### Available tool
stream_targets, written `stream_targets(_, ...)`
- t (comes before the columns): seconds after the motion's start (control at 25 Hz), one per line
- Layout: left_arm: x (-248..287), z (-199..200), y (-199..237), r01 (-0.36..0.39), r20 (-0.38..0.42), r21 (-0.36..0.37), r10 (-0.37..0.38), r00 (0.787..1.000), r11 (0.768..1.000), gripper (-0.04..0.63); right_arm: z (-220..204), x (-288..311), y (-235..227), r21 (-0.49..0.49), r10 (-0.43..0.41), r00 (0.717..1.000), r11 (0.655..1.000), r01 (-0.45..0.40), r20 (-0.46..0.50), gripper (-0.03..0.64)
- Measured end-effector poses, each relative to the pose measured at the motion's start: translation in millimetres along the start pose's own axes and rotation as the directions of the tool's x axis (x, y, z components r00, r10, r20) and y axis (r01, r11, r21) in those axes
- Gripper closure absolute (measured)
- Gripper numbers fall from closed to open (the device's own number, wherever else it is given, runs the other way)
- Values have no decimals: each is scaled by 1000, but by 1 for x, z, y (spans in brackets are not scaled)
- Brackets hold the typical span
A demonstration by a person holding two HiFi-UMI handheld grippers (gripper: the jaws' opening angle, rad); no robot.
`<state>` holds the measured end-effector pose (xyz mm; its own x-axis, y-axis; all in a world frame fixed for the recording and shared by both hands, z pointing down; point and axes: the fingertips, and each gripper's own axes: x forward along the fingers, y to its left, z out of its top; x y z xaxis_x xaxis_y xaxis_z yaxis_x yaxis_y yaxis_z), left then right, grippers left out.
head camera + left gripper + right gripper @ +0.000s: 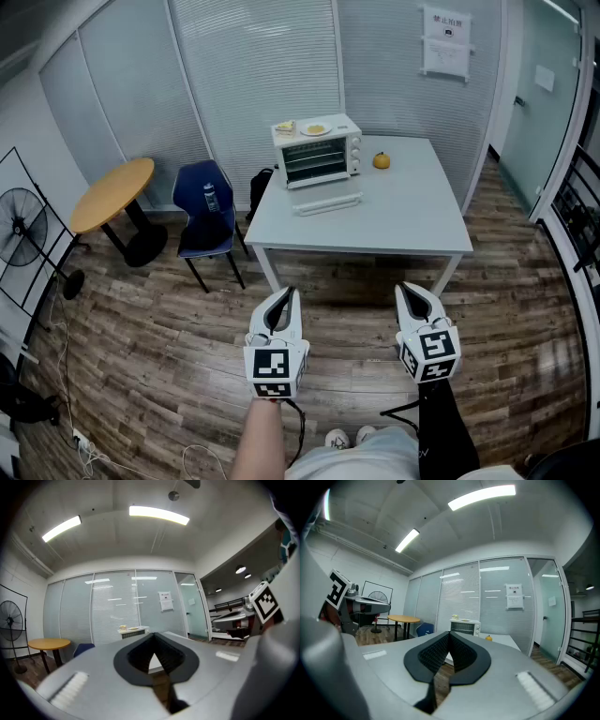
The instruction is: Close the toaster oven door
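A white toaster oven (316, 150) stands at the far left end of a white table (394, 216), with its door (326, 202) folded down flat in front of it. A plate of food (315, 129) rests on its roof. Both grippers hover over the wood floor, well short of the table. My left gripper (288, 296) and my right gripper (409, 292) are both shut with nothing between the jaws. In the left gripper view the oven (133, 631) shows far off above the shut gripper (154, 638). The right gripper view shows the oven (465, 626) beyond the shut gripper (449, 635).
An orange (381, 160) lies on the table to the oven's right. Left of the table are a blue chair (206, 214) with a bottle (210, 197), a black bag (261, 187), a round wooden table (112, 192) and a floor fan (21, 230). Glass walls with blinds close the room.
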<state>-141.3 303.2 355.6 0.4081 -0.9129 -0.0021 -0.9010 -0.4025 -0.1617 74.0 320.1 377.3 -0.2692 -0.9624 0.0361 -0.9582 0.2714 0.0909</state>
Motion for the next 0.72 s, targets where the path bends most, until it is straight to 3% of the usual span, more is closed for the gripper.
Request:
stream_targets(0.56, -6, -5, -1, -9, -2, -9, 9, 1000, 1000, 540, -1, -4, 1, -8, 1, 1000, 1000, -1, 4, 615)
stream_targets(0.72, -5, -5, 0, -23, -3, -6, 23, 1000, 1000, 540, 0, -4, -4, -23, -33, 999, 999, 33, 12, 614)
